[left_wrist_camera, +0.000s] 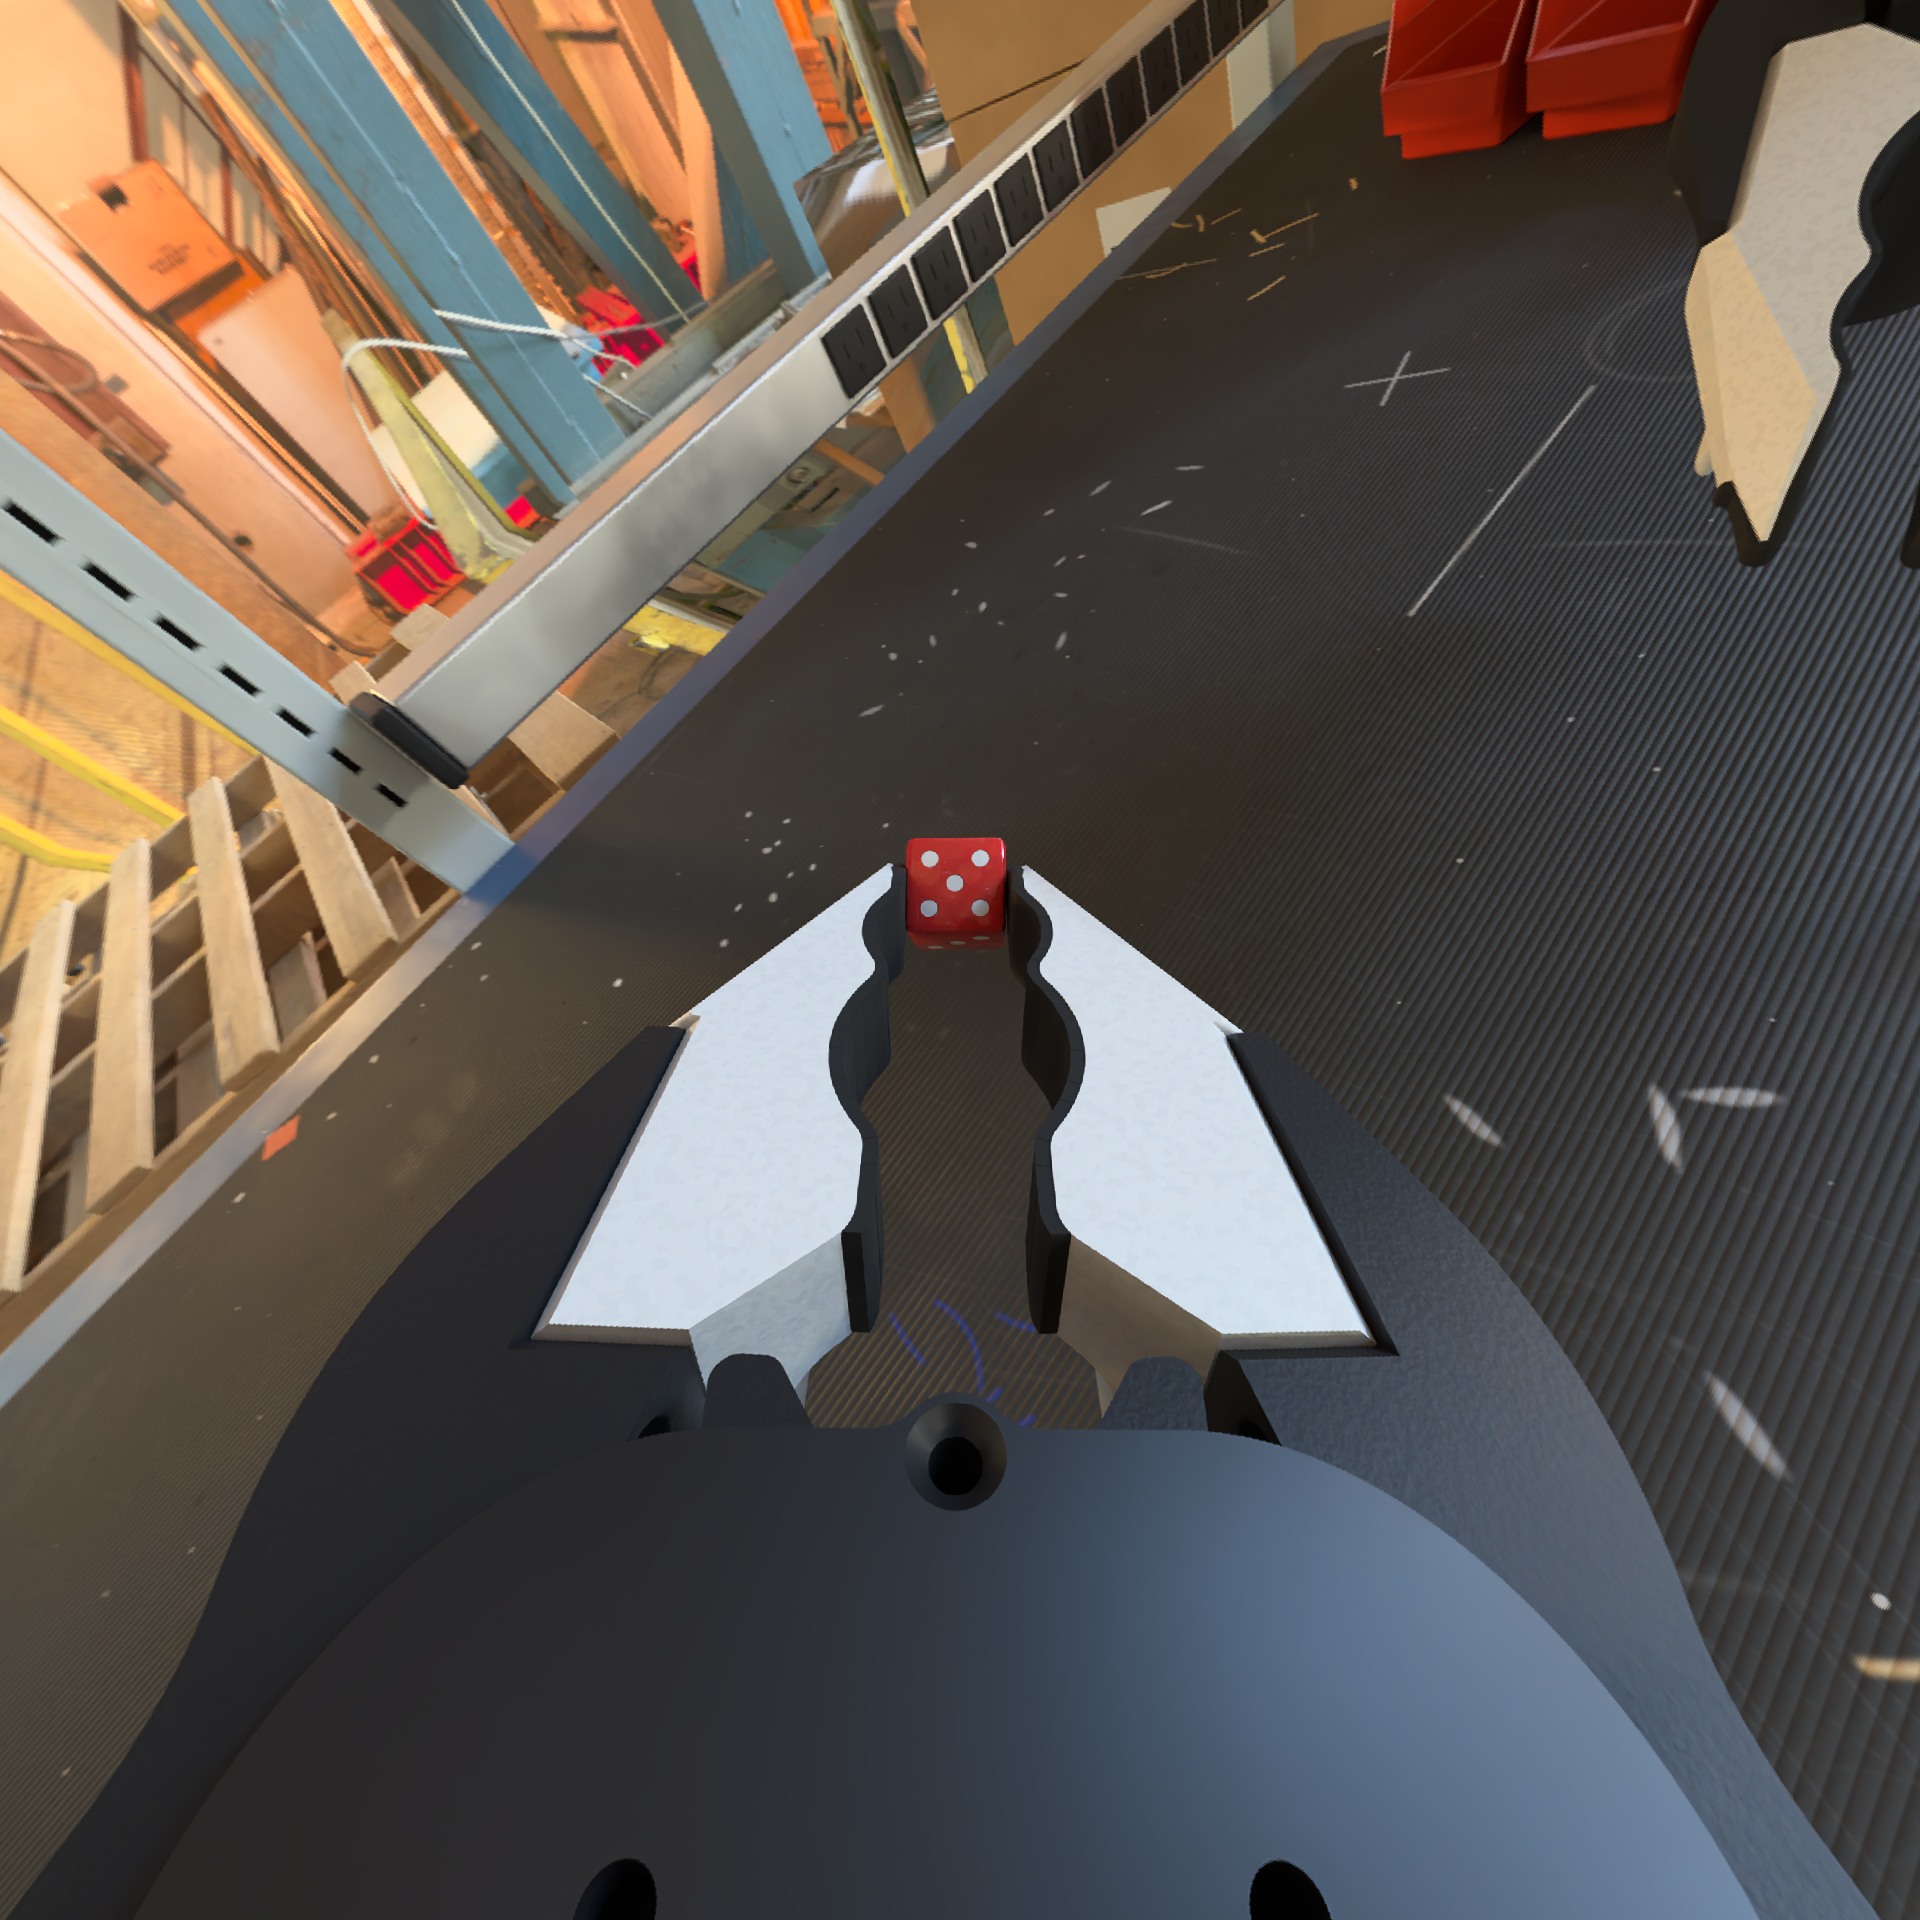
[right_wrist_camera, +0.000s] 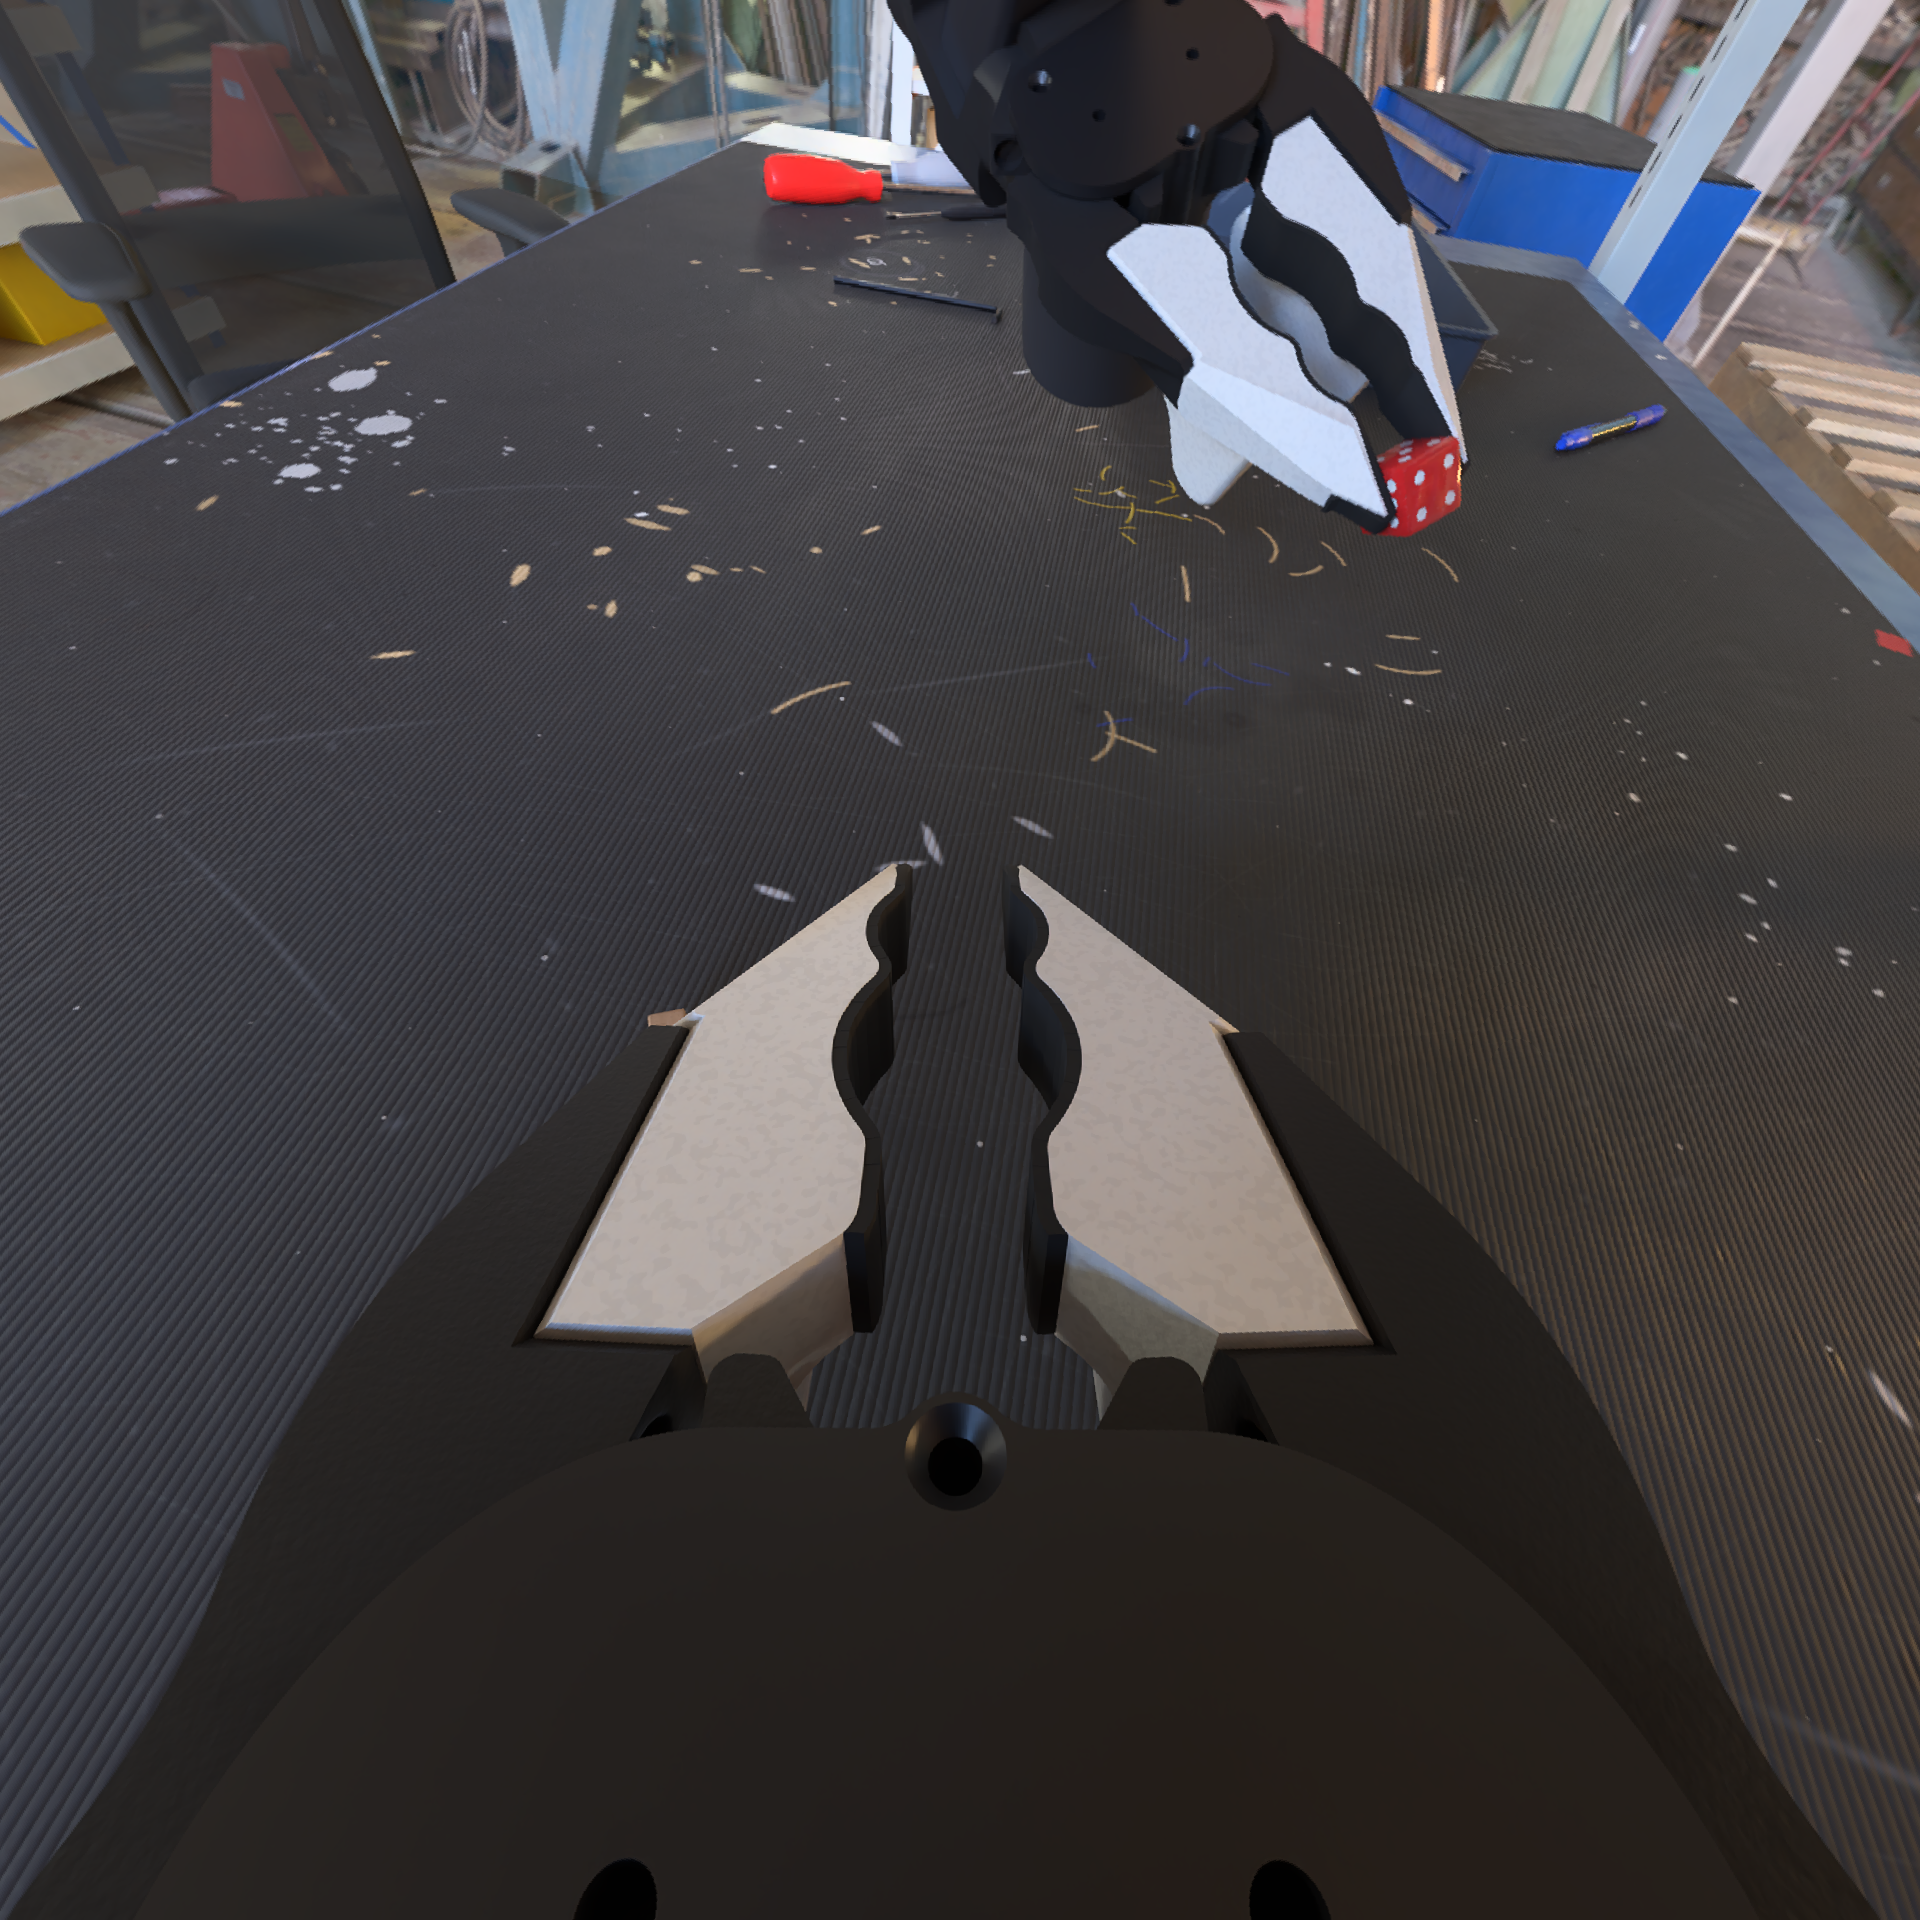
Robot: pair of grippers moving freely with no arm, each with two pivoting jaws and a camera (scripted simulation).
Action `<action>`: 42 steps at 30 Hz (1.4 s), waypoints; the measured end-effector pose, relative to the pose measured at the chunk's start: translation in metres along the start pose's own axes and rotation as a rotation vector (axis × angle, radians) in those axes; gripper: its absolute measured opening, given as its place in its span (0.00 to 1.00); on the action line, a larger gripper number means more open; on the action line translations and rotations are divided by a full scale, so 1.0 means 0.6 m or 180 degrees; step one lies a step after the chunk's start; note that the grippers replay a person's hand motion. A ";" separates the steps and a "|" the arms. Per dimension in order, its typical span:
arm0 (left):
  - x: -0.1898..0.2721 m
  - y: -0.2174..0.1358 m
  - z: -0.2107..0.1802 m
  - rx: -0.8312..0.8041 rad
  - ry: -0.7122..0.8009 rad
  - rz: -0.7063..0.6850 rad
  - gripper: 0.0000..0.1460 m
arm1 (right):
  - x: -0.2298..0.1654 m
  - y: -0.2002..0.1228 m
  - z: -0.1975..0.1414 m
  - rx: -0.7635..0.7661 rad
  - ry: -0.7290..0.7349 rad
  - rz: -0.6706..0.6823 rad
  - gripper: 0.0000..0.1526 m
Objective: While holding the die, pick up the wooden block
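My left gripper (left_wrist_camera: 956,883) is shut on a red die with white pips (left_wrist_camera: 956,891), pinched between its fingertips. In the right wrist view the left gripper (right_wrist_camera: 1418,488) holds the die (right_wrist_camera: 1425,486) a little above the dark mat, at the far right. My right gripper (right_wrist_camera: 958,883) has a narrow gap between its jaws with nothing in it, low over the mat. One of its fingers (left_wrist_camera: 1756,416) shows at the upper right of the left wrist view. No wooden block shows in either view.
A red-handled screwdriver (right_wrist_camera: 821,177) and a thin black rod (right_wrist_camera: 914,296) lie at the far end. A black cylinder (right_wrist_camera: 1081,353) stands behind the left gripper. A blue pen (right_wrist_camera: 1608,426) lies near the right edge. Red bins (left_wrist_camera: 1507,73) and a power strip (left_wrist_camera: 987,229) line the table's edge.
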State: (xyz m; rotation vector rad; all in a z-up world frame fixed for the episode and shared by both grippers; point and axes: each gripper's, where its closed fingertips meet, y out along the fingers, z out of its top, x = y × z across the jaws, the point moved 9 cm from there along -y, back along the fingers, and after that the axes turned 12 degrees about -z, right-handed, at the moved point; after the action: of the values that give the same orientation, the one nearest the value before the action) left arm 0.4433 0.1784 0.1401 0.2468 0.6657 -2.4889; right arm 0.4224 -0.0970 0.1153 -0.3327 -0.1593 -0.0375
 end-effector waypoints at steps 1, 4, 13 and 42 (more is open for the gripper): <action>0.000 -0.002 0.001 -0.0002 0.0024 0.0029 0.13 | 0.001 0.000 -0.001 -0.0009 -0.0003 -0.0014 0.11; -0.002 -0.004 0.001 0.0014 0.0033 0.0065 0.13 | 0.003 0.002 -0.004 -0.0074 -0.0037 -0.0079 0.11; -0.004 0.000 -0.004 -0.0054 0.0039 0.0092 0.13 | 0.003 0.004 -0.004 -0.0140 -0.0173 -0.0318 0.10; -0.009 0.000 -0.007 -0.0078 0.0017 0.0159 0.13 | 0.025 -0.011 -0.002 -0.0220 -0.0907 -0.1545 0.07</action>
State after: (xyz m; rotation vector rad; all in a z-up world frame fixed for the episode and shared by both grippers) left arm 0.4478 0.1832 0.1381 0.2578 0.6837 -2.4318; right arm 0.4367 -0.1040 0.1185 -0.3613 -0.5199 -0.4780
